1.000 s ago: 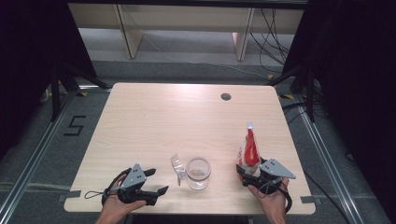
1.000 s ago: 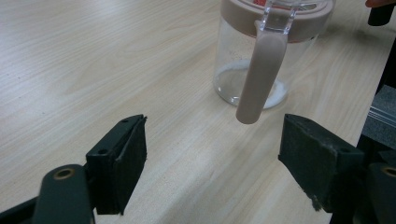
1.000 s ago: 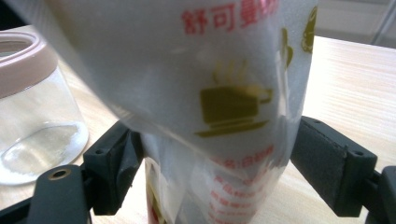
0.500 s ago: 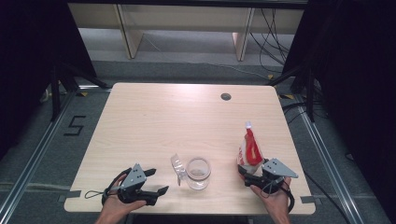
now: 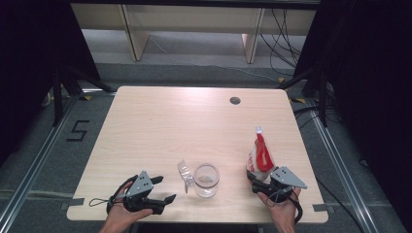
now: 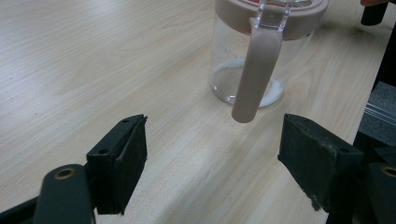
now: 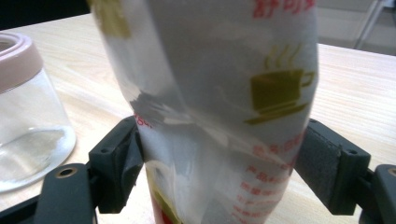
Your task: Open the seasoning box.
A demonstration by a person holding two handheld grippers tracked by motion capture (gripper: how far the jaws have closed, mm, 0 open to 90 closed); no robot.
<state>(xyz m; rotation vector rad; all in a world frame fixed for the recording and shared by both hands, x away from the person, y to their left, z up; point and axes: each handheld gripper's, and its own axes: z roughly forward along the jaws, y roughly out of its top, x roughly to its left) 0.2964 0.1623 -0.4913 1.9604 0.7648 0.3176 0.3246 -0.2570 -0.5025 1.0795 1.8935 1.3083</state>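
Right gripper [image 5: 256, 180], lower right of the high view, has its jaws around the bag [image 5: 260, 155]. In the right gripper view the bag [image 7: 219, 112] stands upright between the two pads; both pads look to be touching its sides, so I read it as grasped, loosely. The jaws have just been closing, with the bag between them. Compared with a second ago the bag stands on the same spot on the table [image 5: 194, 121], not lifted, and the hand has hardly shifted. Means: grasp is just being made, and lift and pour are still to come, as I judge it.

Left gripper [image 5: 163, 190], lower left of the high view, rests on the table with jaws released, nothing between them. In the left gripper view its pads stand wide apart, aimed at the jar [image 6: 261, 51], whose hinged lid flap hangs down in front. Unchanged from earlier.

Jar [image 5: 206, 179] sits bottom centre, open, between the two grippers, near the bag but apart. A little white residue lies at its bottom.
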